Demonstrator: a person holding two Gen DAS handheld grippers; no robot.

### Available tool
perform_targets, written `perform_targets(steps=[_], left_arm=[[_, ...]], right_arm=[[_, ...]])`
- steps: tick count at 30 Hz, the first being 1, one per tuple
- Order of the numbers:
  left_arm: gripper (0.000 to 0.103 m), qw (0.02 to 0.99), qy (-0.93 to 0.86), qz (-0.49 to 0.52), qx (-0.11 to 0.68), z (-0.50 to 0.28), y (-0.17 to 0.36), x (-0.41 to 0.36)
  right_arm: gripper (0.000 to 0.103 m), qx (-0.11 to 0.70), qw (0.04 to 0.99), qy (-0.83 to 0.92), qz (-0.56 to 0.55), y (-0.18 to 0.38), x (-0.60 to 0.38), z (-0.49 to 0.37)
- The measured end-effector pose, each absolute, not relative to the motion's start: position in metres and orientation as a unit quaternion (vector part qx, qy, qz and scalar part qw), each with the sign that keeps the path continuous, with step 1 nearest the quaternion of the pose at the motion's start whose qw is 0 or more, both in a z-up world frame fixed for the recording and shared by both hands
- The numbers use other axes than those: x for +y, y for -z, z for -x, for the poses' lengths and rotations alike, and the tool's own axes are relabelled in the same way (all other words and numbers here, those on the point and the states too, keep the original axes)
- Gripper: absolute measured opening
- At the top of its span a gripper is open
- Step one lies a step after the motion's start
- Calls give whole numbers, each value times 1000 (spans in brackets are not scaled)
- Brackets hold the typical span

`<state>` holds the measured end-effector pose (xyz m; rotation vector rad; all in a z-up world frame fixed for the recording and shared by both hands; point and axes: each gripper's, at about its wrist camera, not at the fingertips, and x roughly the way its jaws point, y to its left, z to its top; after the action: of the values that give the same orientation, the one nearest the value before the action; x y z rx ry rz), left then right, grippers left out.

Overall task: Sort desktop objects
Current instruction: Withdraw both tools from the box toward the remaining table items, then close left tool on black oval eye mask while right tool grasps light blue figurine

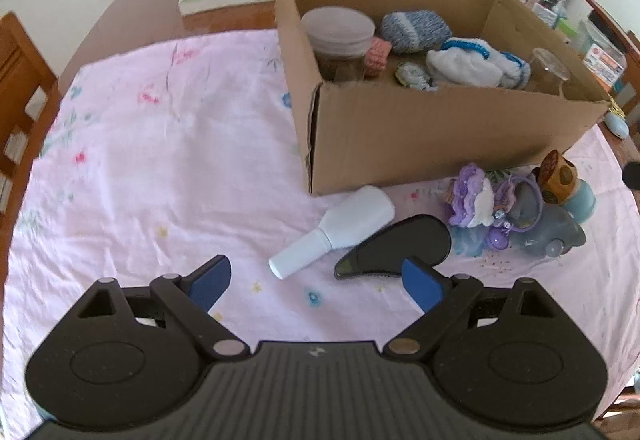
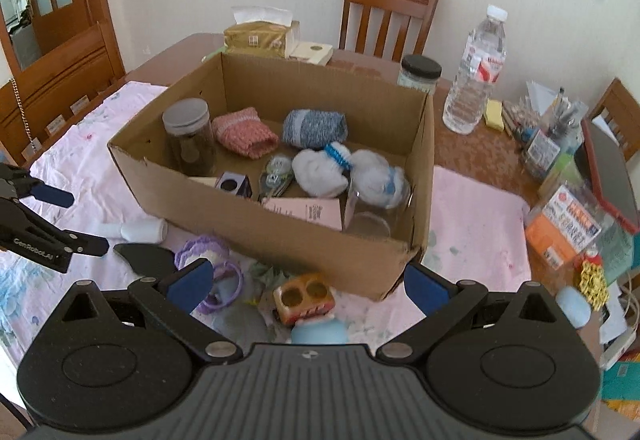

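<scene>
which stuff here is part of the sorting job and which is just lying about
Job:
cardboard box
white bottle
black comb
purple hair ties
wooden toy block
left gripper
right gripper

Lying about:
tissue pack
water bottle
black-lidded jar

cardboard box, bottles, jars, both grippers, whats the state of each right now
cardboard box: open-topped, partly filled
white bottle: lying on its side on the cloth, capped
lidded jar: upright in the box, lid on
water bottle: upright, capped
black-lidded jar: upright behind the box, lid on
left gripper: open, empty
right gripper: open, empty
</scene>
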<state>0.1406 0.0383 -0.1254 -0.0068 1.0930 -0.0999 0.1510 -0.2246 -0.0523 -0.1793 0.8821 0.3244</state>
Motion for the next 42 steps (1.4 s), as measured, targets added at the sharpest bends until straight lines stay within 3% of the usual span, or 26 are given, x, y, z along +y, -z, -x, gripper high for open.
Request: perform_targets(steps=[11, 29, 42], left_arm=[[93, 842, 41, 36, 537, -134, 146, 11], [97, 867, -16, 12, 499, -133, 165, -26], [93, 876, -39, 26, 481, -142, 165, -26]], right_arm=[[103, 448, 879, -146, 76, 71, -235, -146], [103, 484, 860, -144, 72, 104, -252, -138], [103, 488, 854, -158, 86, 122, -245, -139]])
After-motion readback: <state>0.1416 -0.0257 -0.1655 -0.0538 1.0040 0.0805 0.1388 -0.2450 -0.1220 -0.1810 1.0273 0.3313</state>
